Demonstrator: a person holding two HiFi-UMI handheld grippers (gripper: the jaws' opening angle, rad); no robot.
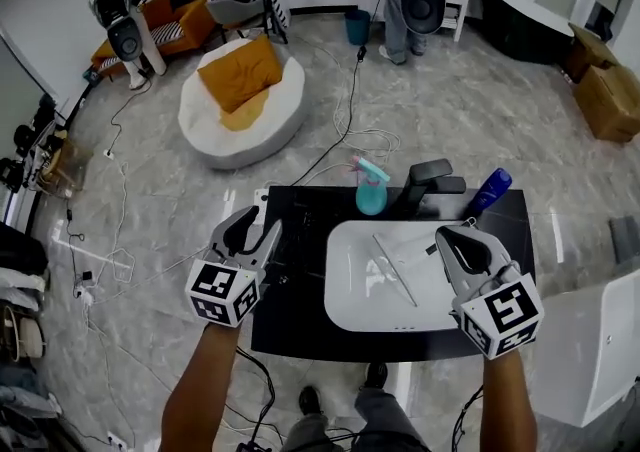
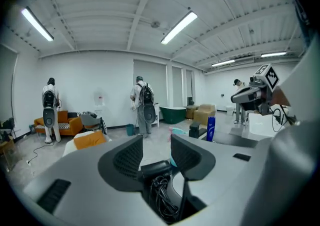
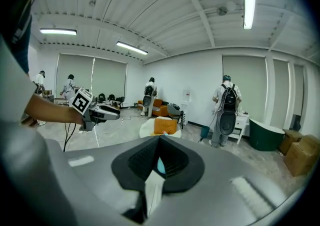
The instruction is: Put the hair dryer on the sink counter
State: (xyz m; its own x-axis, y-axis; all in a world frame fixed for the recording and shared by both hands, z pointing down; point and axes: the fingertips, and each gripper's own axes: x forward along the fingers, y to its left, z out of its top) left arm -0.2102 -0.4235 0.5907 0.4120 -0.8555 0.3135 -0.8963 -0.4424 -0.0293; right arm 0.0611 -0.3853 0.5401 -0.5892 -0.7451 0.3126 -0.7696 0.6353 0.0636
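Left gripper point(image 2: 156, 146), in its own view, has jaws partly closed on the black hair dryer point(image 2: 155, 169), cord point(image 2: 162, 197) bunched below; expect a stiff, smooth, fairly light shell, best gripped by the handle, with a cord you may snag. Your head view puts it over the black counter point(image 1: 300, 335) left of the sink point(image 1: 345, 312), but black on black hides whether the dryer rests there. Right gripper point(image 3: 160, 159), in its view, has jaws closed and empty.

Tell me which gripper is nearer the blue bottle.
Right. The right gripper is over the sink's right rim, close to the blue bottle; the left gripper is across the sink, at the counter's left edge.
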